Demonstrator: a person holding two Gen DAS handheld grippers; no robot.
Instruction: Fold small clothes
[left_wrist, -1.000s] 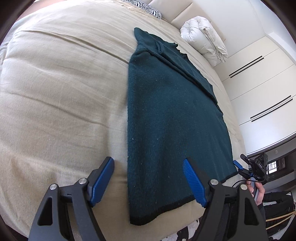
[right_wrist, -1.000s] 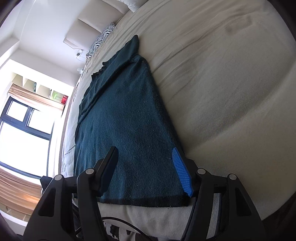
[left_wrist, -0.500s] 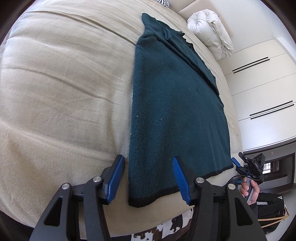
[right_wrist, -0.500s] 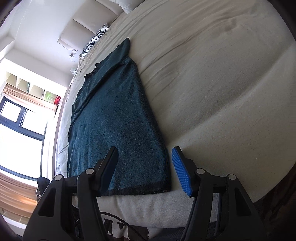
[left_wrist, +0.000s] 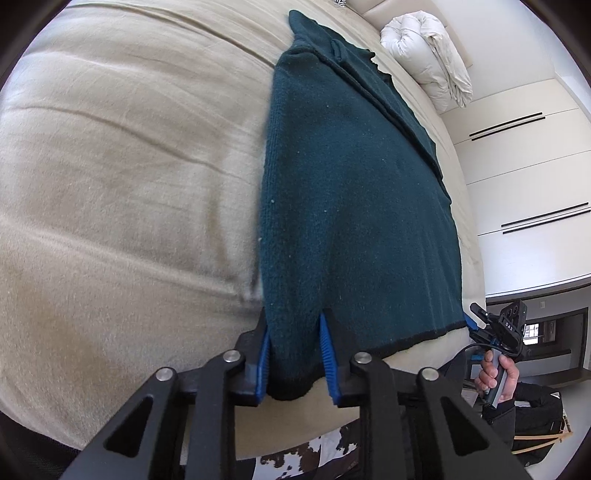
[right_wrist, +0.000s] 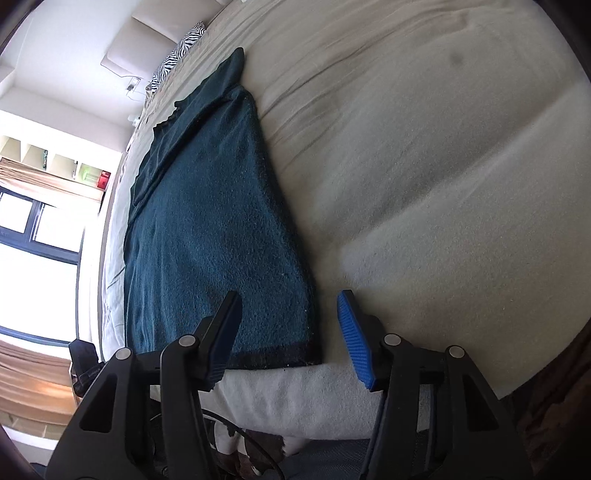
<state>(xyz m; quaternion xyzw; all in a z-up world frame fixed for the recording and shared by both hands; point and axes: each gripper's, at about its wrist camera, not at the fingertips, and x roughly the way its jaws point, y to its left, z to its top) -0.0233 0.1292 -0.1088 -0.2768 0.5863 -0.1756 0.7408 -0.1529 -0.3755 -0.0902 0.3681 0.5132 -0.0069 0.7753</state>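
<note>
A dark teal knit sweater (left_wrist: 354, 192) lies flat on the beige bed, sleeves folded in, its black hem toward me. My left gripper (left_wrist: 293, 328) is shut on the hem's near left corner, the fabric bunched between its blue pads. In the right wrist view the sweater (right_wrist: 210, 236) runs away from me. My right gripper (right_wrist: 290, 314) is open, its fingers on either side of the hem's right corner, low over the bed edge. The right gripper also shows in the left wrist view (left_wrist: 480, 321), held by a hand.
The beige bed cover (left_wrist: 118, 177) spreads wide to the left of the sweater, and to its right in the right wrist view (right_wrist: 443, 166). A white duvet roll (left_wrist: 432, 55) lies near the headboard. White wardrobes (left_wrist: 528, 166) stand beyond. A zebra pillow (right_wrist: 177, 55) lies at the head.
My left gripper moved in onto the hem's left corner and closed on it. My right gripper shifted so the hem's right corner lies between its open fingers.
</note>
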